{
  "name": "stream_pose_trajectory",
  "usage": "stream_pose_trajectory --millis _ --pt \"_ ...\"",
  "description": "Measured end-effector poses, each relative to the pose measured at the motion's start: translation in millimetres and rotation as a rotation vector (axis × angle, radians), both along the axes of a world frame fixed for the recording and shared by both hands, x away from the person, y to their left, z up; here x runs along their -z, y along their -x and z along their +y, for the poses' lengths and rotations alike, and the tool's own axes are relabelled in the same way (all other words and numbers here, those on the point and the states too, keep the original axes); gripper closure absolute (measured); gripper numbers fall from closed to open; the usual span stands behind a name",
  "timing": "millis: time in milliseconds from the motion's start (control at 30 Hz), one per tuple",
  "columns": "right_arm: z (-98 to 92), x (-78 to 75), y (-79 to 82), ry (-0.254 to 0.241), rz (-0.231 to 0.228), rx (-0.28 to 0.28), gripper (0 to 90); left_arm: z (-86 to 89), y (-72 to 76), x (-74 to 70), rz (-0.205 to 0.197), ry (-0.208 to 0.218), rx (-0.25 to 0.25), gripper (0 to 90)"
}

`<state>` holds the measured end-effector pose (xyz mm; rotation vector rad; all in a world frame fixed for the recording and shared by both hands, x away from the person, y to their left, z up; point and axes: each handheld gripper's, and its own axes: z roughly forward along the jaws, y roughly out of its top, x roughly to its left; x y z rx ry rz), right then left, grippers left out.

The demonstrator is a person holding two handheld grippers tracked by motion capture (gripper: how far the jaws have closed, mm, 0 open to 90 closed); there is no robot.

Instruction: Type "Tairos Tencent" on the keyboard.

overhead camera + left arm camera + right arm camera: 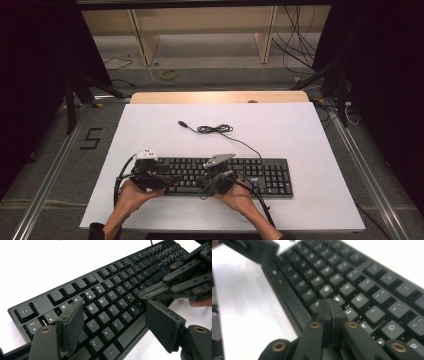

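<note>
Over the flat black plastic keyboard [220, 176] we hold both tools. Our left gripper [113, 325] gapes wide at nine o'clock. Our right gripper [329, 308], pressed together on nothing, touches keys at center.

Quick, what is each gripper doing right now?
Left gripper: open, over the keyboard, holding nothing.
Right gripper: closed, empty, tip at the keys.

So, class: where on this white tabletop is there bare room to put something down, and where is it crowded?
Free patches on the white tabletop: the far-left area behind the keyboard, the wide stretch right of it, and the near strip in front. Crowded: mid-table, where the coiled cable lies, and over the keys, where the left gripper and right gripper sit.
</note>
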<state>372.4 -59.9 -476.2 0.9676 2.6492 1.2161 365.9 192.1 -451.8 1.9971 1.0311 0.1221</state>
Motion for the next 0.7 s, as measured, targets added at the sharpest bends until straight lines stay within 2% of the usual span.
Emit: stream_pose_trajectory --millis 200,433,567,700 --pt "-11.5 -10.9 -1.8 -0.036 -0.018 0.028 79.6 -0.7 -0.1 0.3 0.003 -0.003 0.009 31.8" --pt "-24.3 -18.4 -2.4 -0.072 -0.017 0.051 61.5 -2.6 0.6 1.1 -0.004 -0.007 0.012 34.9" --pt "-27.8 -21.3 -1.1 -0.079 -0.031 0.053 55.8 -3.3 1.1 0.8 -0.016 -0.018 0.019 38.1" --pt "-32.8 -25.0 -1.7 -0.104 -0.038 0.064 52.1 -4.7 2.3 1.5 -0.038 -0.050 0.037 43.1"
